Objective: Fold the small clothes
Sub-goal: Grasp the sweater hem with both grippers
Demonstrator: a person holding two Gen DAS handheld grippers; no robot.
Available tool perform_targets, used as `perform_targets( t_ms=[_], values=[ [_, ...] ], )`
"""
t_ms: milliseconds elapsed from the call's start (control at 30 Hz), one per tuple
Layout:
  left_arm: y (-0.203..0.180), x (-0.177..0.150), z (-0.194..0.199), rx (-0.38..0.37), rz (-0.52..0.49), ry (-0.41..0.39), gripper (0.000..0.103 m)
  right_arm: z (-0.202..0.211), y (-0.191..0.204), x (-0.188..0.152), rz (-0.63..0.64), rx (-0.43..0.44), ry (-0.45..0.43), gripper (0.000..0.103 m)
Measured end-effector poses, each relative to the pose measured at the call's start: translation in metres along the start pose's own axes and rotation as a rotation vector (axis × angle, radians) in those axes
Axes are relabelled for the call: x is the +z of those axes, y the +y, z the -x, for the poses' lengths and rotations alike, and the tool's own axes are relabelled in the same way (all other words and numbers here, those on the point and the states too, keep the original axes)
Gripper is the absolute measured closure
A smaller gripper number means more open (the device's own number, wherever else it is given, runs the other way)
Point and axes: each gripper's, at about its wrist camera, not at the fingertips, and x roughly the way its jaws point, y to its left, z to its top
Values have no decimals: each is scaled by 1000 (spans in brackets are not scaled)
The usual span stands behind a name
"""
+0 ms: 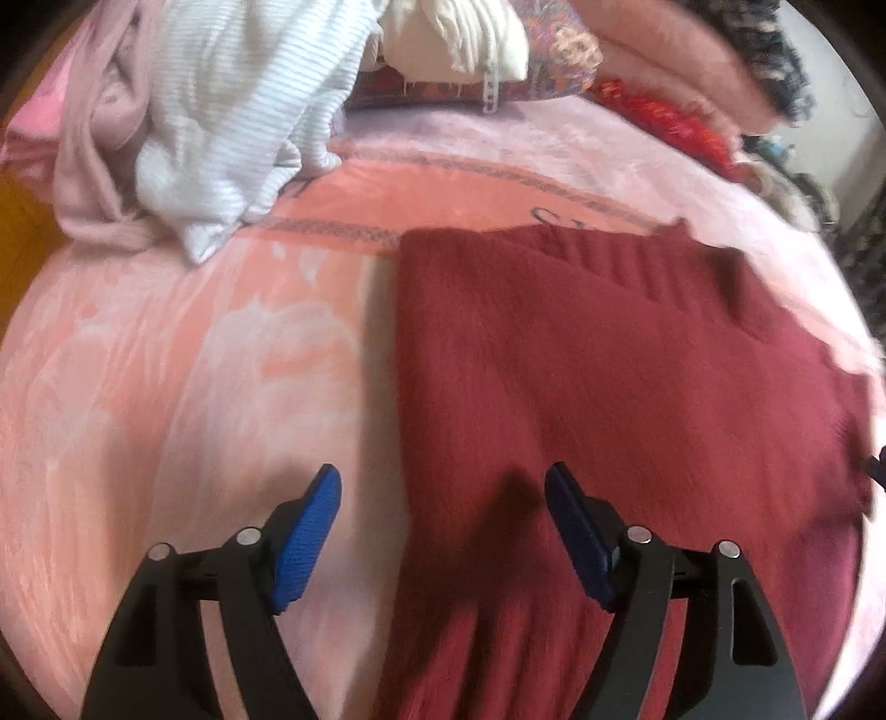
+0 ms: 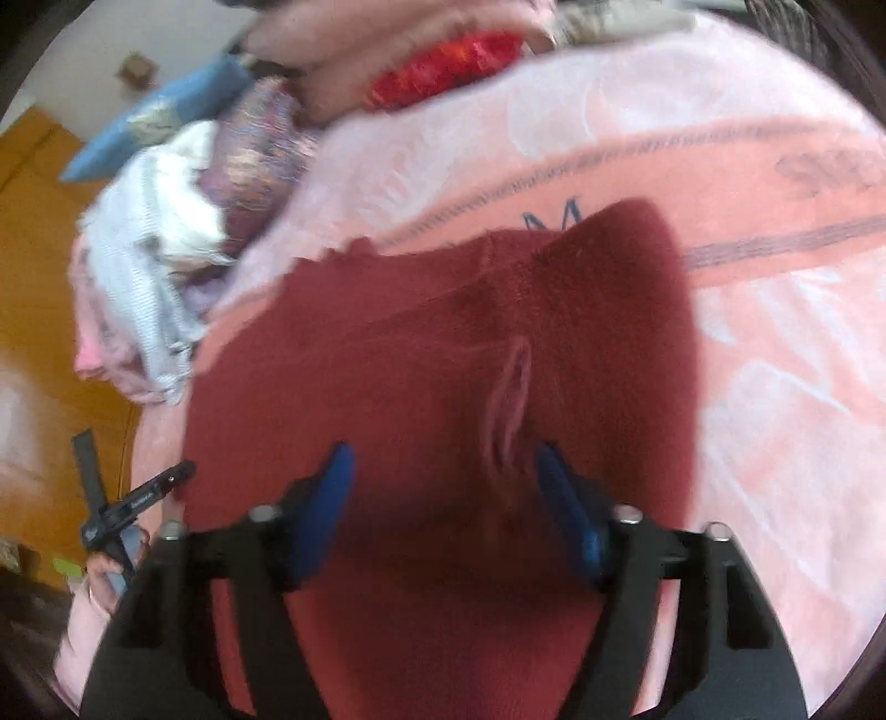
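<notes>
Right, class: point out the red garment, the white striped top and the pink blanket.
Red garment [image 1: 609,360]: left wrist view, on its flat middle.
White striped top [image 1: 238,127]: left wrist view, on its crumpled ribbed front.
Pink blanket [image 1: 166,360]: left wrist view, on a bare patch left of the garment.

1. A pink and peach blanket [image 1: 183,354] covers the bed, with a grey stitched band and dark lettering across it.
2. At the far edge lie folded pink blankets [image 2: 332,39] and a bright red cushion [image 2: 443,66].
3. A patterned purple pillow [image 2: 260,149] sits beside them.
4. The floor [image 2: 39,266] is ochre-orange.
5. A pale wall [image 2: 83,50] stands behind, in soft daylight.
</notes>
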Motion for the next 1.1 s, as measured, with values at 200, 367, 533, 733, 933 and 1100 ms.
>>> perform_targets(
  t_ms=[200, 367, 533, 733, 933, 1100],
  values=[
    [29, -90, 44, -4, -99, 75, 17, 71, -8, -110, 75, -78, 121, 28],
    [44, -159, 64, -12, -104, 137, 17, 92, -14, -190, 74, -99, 221, 28],
    [41, -203, 76, -76, -71, 169, 17, 97, -12, -240, 38, -62, 266, 28],
    [31, -231, 81, -55, -74, 179, 15, 101, -17, -262, 17, -39, 268, 27],
    [19, -253, 88, -133, -62, 222, 16, 100, -12, -273, 24, 37, 285, 29],
    [15, -264, 93, -153, -53, 226, 28, 92, -6, -275, 11, 68, 276, 48]
  ],
)
